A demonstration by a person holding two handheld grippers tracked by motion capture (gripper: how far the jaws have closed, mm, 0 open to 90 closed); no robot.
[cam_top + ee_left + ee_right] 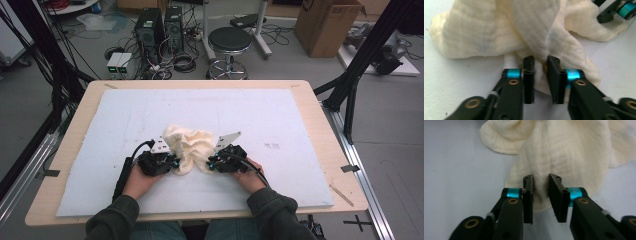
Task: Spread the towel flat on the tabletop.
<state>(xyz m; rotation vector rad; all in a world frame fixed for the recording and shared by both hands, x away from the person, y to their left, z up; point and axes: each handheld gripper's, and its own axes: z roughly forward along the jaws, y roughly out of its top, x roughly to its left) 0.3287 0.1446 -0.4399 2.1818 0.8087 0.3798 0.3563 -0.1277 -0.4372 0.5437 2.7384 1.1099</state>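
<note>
A cream gauze cloth (190,145) lies bunched and raised on the white mat (280,115), between my two grippers. My left gripper (172,162) is at its left side. In the left gripper view the jaws (541,62) stand close together, pinching a fold of the cloth (499,30) that rises taut from them. My right gripper (212,162) is at the cloth's right side. Its jaws (540,180) are nearly together over the cloth's near edge (564,150), with fabric creases fanning out from between them. The right gripper's tip (616,10) also appears in the left gripper view.
The mat covers most of a wooden table (320,125). Beyond the table stand a black stool (229,42), computer towers (157,30) with cables, and a cardboard box (327,25). Black frame posts (357,75) rise on both sides.
</note>
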